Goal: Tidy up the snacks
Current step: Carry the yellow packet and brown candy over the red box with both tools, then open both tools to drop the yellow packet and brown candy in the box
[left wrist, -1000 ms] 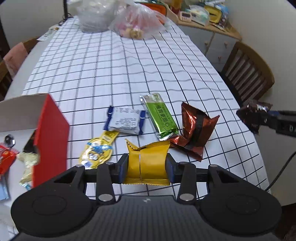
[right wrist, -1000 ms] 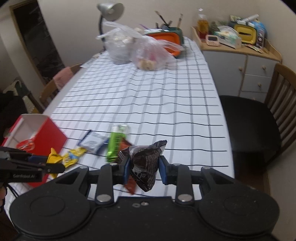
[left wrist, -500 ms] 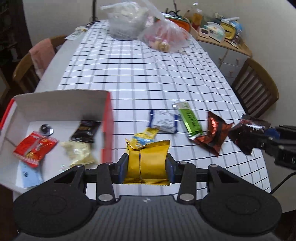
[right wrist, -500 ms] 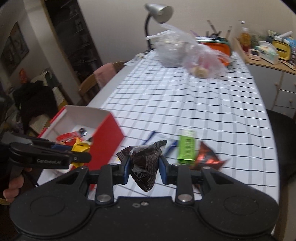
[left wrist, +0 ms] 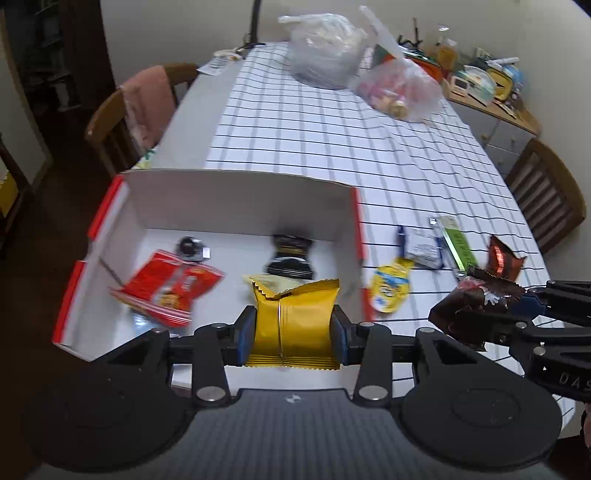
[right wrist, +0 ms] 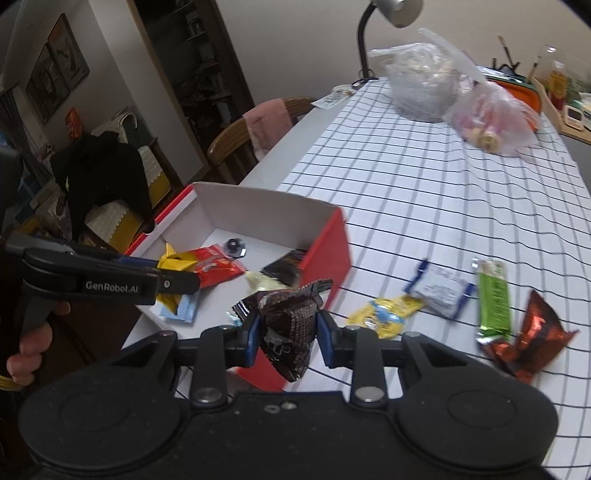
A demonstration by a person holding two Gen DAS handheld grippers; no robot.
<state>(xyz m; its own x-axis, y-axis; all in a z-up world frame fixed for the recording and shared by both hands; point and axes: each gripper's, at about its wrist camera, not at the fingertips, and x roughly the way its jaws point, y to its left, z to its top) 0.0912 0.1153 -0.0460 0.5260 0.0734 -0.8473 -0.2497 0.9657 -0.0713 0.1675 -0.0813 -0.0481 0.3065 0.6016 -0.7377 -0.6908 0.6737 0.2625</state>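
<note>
1. A checked tablecloth (left wrist: 325, 147) covers the long table.
2. Two clear plastic bags sit at its far end: a whitish bag (left wrist: 325, 51) and, just beside it, a pinkish bag (left wrist: 402, 86) with something pale inside.
3. A desk lamp (right wrist: 391, 11) stands behind them, its head bent over the table.
4. A wooden chair (left wrist: 110, 125) with a pink cloth (left wrist: 147, 99) over its back is drawn up at one side.
5. Another wooden chair (left wrist: 550, 195) stands opposite.
6. A cluttered sideboard (left wrist: 495, 107) lines the wall.
7. A dark garment (right wrist: 99, 173) is heaped in the corner.
</note>
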